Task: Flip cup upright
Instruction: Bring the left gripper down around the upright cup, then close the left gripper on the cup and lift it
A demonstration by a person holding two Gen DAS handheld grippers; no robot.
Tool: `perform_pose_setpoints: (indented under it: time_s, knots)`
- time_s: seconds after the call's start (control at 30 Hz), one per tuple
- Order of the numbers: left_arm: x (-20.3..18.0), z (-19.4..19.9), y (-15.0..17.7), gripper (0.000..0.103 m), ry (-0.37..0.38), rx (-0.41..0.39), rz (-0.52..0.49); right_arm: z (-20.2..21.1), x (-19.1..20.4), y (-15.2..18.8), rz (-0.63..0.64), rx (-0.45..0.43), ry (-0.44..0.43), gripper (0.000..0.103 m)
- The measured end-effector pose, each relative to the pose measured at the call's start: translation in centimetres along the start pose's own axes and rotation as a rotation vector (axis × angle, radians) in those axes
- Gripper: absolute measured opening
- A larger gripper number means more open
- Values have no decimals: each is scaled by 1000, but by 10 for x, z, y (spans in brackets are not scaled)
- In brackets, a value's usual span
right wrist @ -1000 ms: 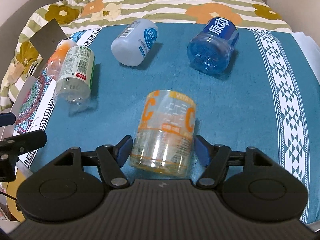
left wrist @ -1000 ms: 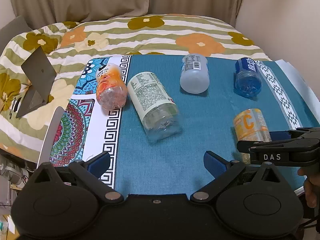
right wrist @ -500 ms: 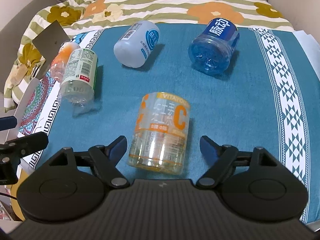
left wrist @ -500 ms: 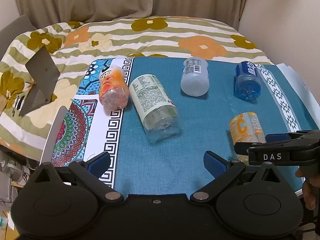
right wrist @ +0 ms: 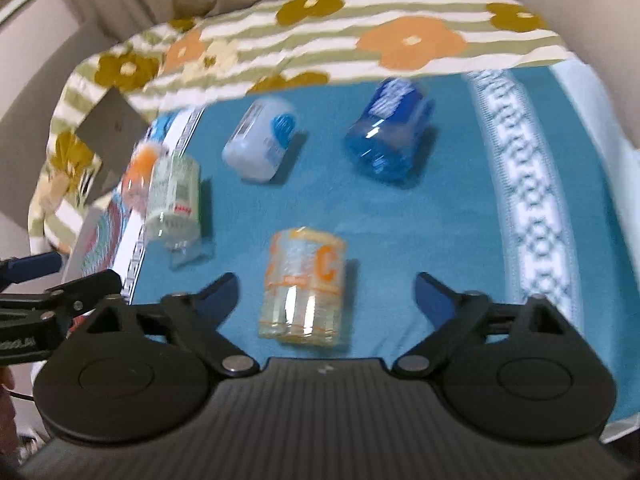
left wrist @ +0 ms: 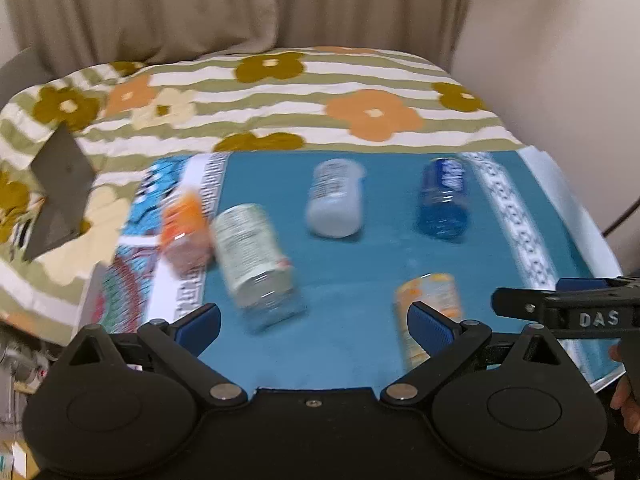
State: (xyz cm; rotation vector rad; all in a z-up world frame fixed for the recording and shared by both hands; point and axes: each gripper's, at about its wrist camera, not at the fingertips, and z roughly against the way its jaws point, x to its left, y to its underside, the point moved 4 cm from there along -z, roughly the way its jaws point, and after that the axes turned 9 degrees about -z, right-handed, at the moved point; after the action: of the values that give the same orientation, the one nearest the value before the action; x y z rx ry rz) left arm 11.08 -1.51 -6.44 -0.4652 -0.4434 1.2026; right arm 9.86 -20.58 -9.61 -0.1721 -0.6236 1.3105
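Several cut-bottle cups lie on their sides on a teal cloth (right wrist: 452, 216). The clear cup with an orange C (right wrist: 306, 284) lies just ahead of my right gripper (right wrist: 326, 292), which is open and empty, its jaws wide apart and off the cup. It also shows in the left wrist view (left wrist: 430, 308), partly behind my left gripper's right finger. My left gripper (left wrist: 314, 322) is open and empty above the near cloth. The right gripper's side (left wrist: 568, 312) shows at the right of the left wrist view. Both views are blurred.
A green-label clear cup (left wrist: 254, 260), an orange cup (left wrist: 184, 230), a white cup (left wrist: 336, 200) and a blue cup (left wrist: 444, 198) lie on the cloth. A grey stand (left wrist: 60, 184) sits at the left on a flowered blanket (left wrist: 360, 108).
My right gripper has opened wider and pulled back and up from the orange-C cup, which stays lying on the cloth. Both cameras have risen and tilted; the views are now blurred.
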Motion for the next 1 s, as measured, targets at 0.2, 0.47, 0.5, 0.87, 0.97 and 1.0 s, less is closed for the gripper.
perform_pose_setpoints:
  time_s: [0.2, 0.47, 0.5, 0.87, 0.97, 1.0]
  knots:
    - [-44, -34, -24, 101, 70, 97, -10, 25, -52, -9, -5, -21, 74, 103]
    - [-71, -99, -35, 95, 109, 324, 32, 34, -110, -4, -32, -46, 74, 103]
    - [-73, -105, -34, 95, 108, 347, 37, 32, -113, -4, -25, -45, 91, 103]
    - [-86, -139, -39, 89, 86, 479, 65, -5, -130, 11, 23, 59, 11, 103]
    - [-88, -144, -40, 84, 80, 489, 62, -11, -134, 9, 11, 70, -3, 103]
    - [-88, -146, -40, 79, 79, 496, 64, -12, -135, 8, 8, 71, -4, 103]
